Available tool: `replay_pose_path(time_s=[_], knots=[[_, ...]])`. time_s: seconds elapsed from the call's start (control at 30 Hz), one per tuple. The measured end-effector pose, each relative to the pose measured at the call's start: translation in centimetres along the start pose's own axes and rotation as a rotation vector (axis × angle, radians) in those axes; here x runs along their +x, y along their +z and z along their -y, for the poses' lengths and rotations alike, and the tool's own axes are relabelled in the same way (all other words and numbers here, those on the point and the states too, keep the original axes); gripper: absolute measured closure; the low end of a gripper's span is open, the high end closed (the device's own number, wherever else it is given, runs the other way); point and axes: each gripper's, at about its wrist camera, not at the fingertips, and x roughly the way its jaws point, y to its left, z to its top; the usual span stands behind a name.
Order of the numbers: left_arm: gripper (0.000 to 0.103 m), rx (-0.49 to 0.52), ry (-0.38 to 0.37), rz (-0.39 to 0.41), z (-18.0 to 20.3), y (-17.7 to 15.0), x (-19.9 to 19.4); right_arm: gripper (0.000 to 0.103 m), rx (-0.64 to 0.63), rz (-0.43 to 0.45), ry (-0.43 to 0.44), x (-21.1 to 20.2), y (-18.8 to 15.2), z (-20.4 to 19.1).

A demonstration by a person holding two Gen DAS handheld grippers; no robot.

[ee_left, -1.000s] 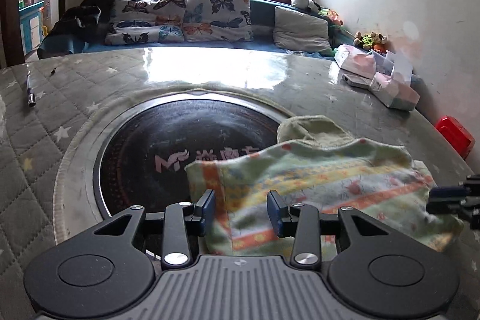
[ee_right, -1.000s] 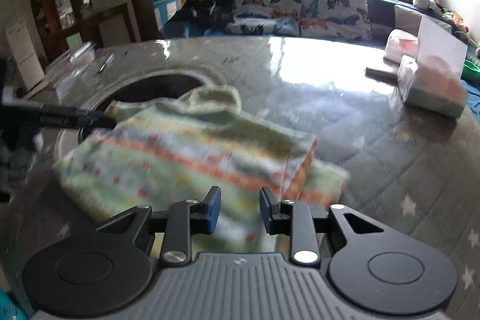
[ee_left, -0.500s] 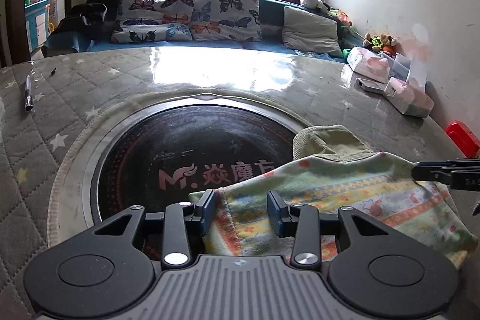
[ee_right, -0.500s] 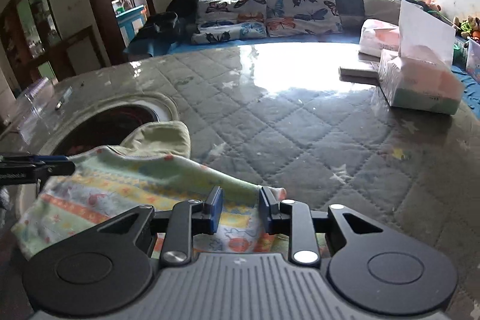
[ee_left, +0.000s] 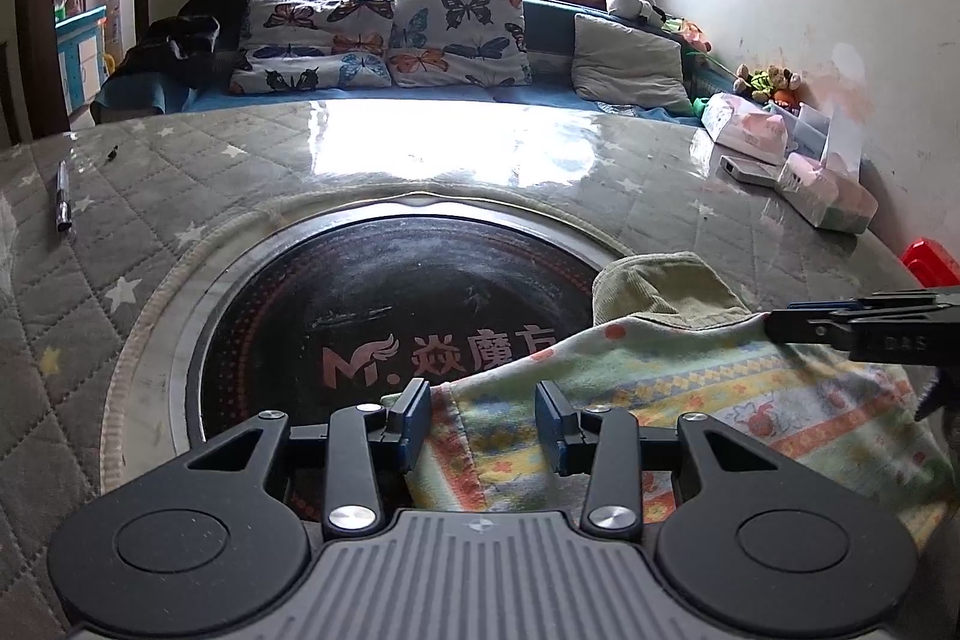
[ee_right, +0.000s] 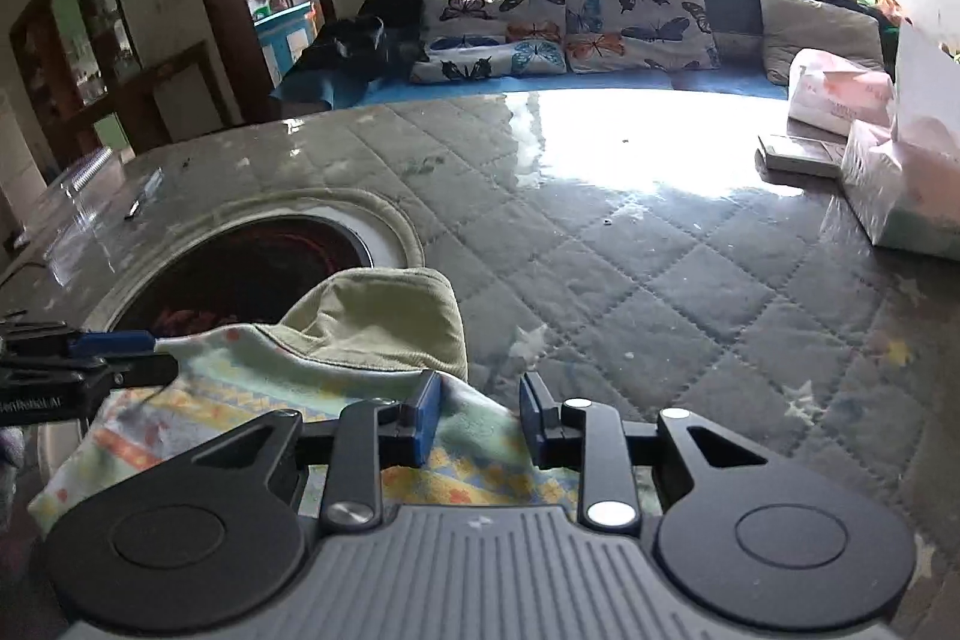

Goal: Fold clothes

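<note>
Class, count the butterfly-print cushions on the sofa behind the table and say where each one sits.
2. One cushion lies low at the sofa's left; the other cushion leans upright just right of it, touching. More may be hidden behind.

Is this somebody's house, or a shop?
Most likely a home's living room: a sofa with butterfly cushions runs under the window, soft toys sit nearby, and a small patterned garment lies on the quilted table.

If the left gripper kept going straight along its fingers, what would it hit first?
Probably the patterned garment: its near edge already lies between the left gripper fingers. Beyond that edge sits the dark round inset of the table, though depth is hard to judge here.
</note>
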Motion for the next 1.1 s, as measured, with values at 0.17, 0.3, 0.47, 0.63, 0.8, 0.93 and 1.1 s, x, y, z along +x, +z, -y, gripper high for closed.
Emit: replay_pose_path(time_s=[0.17, 0.3, 0.47, 0.63, 0.8, 0.93, 1.1], knots=[[0.057, -0.018, 0.013, 0.017, -0.5, 0.3, -0.9, 0.075, -0.061, 0.031, 0.010, -2.6, 0.0, -1.1], [0.050, -0.047, 0.026, 0.036, -1.5, 0.3, -2.5, 0.068, -0.147, 0.033, 0.050, -4.6, -0.8, -3.3], [0.032, -0.073, 0.055, 0.037, -2.2, -0.5, -4.3, 0.056, -0.269, 0.020, 0.129, -6.0, -2.4, -7.5], [0.016, -0.110, 0.080, 0.023, -3.0, -1.9, -5.7, 0.051, -0.384, 0.009, 0.188, -6.4, -3.9, -11.7], [0.004, -0.160, 0.099, 0.033, -4.1, -2.9, -7.2, 0.050, -0.491, -0.008, 0.243, -6.5, -5.7, -15.8], [0.001, -0.180, 0.113, 0.049, -4.9, -3.5, -8.3, 0.050, -0.577, -0.019, 0.261, -6.2, -7.0, -18.6], [0.000, -0.241, 0.091, 0.059, -5.8, -3.8, -9.2, 0.051, -0.632, -0.035, 0.278, -5.3, -8.0, -21.2]])
